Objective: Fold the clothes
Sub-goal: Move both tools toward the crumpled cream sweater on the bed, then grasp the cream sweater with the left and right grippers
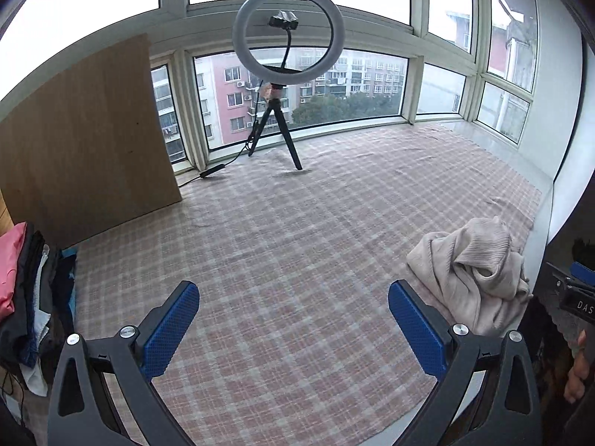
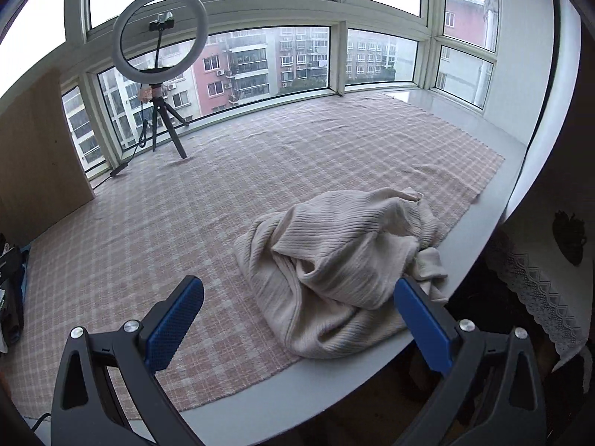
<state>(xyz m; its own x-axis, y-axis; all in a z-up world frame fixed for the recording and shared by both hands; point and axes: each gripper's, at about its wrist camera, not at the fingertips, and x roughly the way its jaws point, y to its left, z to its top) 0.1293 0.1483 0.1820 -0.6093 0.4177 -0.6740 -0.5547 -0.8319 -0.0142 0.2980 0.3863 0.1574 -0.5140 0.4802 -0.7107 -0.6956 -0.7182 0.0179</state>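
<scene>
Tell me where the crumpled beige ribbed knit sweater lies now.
The crumpled beige ribbed knit sweater lies on the pink checked cloth, near its right front edge, just ahead of the open right gripper.

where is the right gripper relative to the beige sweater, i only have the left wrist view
observer: The right gripper is open and empty, and the crumpled beige sweater lies just ahead of its fingers.
operator: is the sweater fully on the plaid cloth
observer: Not quite. Its near edge spills past the plaid cloth onto the bare grey table rim.
operator: anything off to the right i should avoid
observer: A white lace-trimmed cover drapes over something dark past the table's right edge, apart from the sweater.
</scene>
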